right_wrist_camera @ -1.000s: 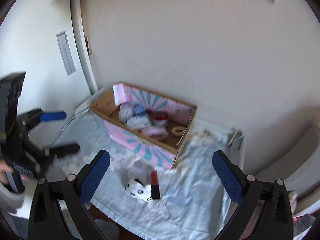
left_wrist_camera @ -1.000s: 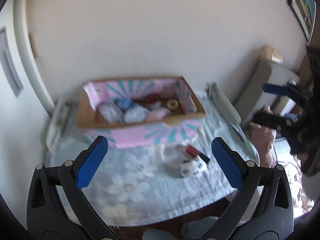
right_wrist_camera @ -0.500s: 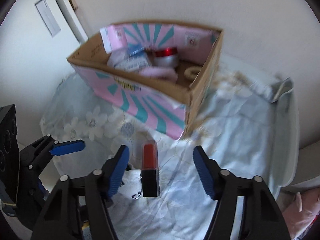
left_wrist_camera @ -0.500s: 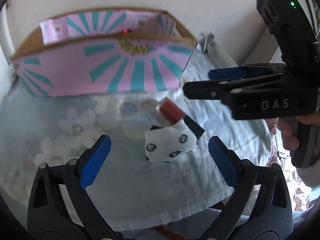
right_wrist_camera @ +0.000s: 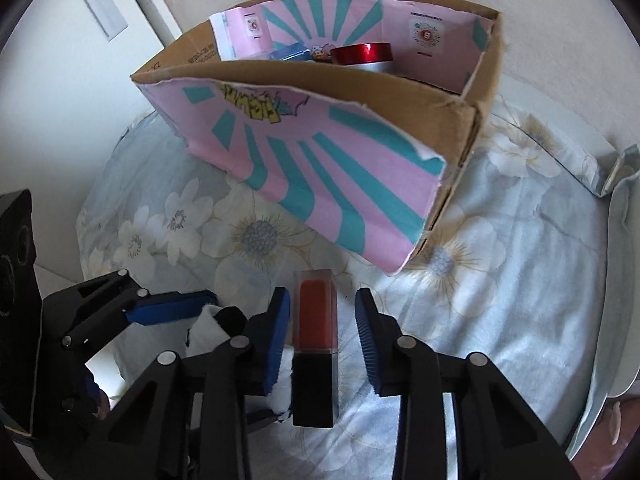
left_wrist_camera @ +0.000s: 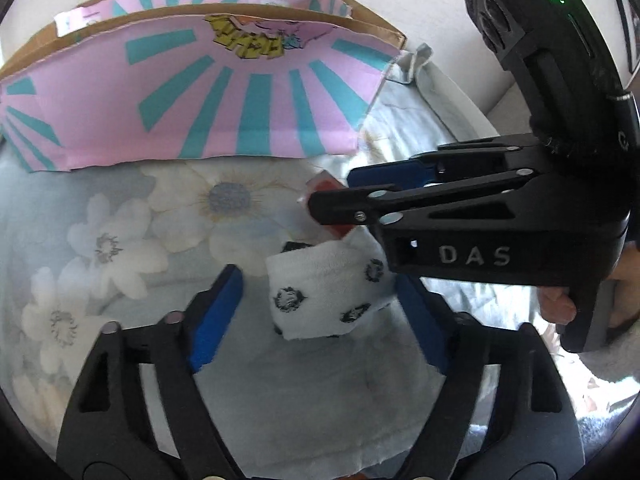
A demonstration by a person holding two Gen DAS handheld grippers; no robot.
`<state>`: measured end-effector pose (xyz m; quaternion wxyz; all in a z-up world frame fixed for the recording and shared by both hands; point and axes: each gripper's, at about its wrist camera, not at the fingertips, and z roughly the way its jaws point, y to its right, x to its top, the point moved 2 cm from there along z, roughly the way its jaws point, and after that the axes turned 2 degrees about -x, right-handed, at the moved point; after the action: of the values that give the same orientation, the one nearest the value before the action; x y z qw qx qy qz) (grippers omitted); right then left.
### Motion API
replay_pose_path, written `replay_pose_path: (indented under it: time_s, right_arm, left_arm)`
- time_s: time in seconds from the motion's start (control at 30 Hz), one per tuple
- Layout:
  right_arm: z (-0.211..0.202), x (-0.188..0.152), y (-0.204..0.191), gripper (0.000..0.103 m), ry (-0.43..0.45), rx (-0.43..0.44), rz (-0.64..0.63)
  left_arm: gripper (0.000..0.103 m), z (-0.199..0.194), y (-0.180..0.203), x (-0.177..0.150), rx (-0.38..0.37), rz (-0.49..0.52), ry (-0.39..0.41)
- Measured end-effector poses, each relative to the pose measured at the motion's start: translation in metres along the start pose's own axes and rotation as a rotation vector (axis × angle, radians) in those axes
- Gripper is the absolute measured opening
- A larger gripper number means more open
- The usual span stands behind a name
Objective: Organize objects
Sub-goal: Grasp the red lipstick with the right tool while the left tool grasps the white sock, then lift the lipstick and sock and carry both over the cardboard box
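Note:
A white cloth with black spots (left_wrist_camera: pixel 320 292) lies bunched on the flowered sheet, between the blue pads of my left gripper (left_wrist_camera: pixel 320 312). Its jaws are closing, and a gap still shows at the left pad. Just behind the cloth lies a red lip-gloss tube with a black cap (right_wrist_camera: pixel 314 320). My right gripper (right_wrist_camera: pixel 322 332) straddles the tube. Those jaws are closing too, with a gap at the right pad. In the left wrist view the right gripper's fingers (left_wrist_camera: pixel 360 204) hide most of the tube. In the right wrist view the left gripper's upper finger (right_wrist_camera: pixel 172 312) reaches over the cloth (right_wrist_camera: pixel 208 328).
A pink and teal cardboard box (right_wrist_camera: pixel 320 160) stands behind both grippers, holding a red-lidded tin (right_wrist_camera: pixel 362 54) and other small items. The flowered sheet (right_wrist_camera: pixel 520 280) covers the table, and a white rim (right_wrist_camera: pixel 618 280) runs along its right side. A hand (left_wrist_camera: pixel 560 304) holds the right gripper.
Both grippers have come down from high above the table to the sheet. The left gripper's jaws have narrowed around the spotted cloth, the right gripper's around the lip-gloss tube.

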<state>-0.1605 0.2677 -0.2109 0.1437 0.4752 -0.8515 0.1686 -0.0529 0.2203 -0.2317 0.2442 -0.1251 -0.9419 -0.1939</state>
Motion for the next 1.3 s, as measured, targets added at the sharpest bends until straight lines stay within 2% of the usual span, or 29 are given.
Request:
replay_pose_path:
  time_s: [0.27,0.43,0.77,1.03,1.3]
  right_arm:
    - [0.007,-0.002,-0.005,0.020,-0.004,-0.002,-0.034]
    - [0.007,-0.001,-0.007,0.019,-0.001,-0.005,-0.036]
    - [-0.018,0.011,-0.010,0.018,0.071,-0.001,0.000]
    - [-0.059,0.029,-0.023,0.018,0.139,-0.021,0.009]
    - [-0.118,0.053,-0.045,0.018,0.226,-0.079,0.085]
  left_arm:
    - [0.053,0.005,0.006,0.002,-0.046,0.010,-0.009]
    - [0.048,0.005,0.005,0.002,-0.058,0.005,-0.004]
    - [0.045,-0.013,-0.004,0.009,-0.054,-0.011,0.026]
    - [0.045,-0.063,-0.007,0.032,-0.017,-0.004,0.080]
    - [0.045,-0.150,-0.039,0.058,0.042,0.000,0.153]
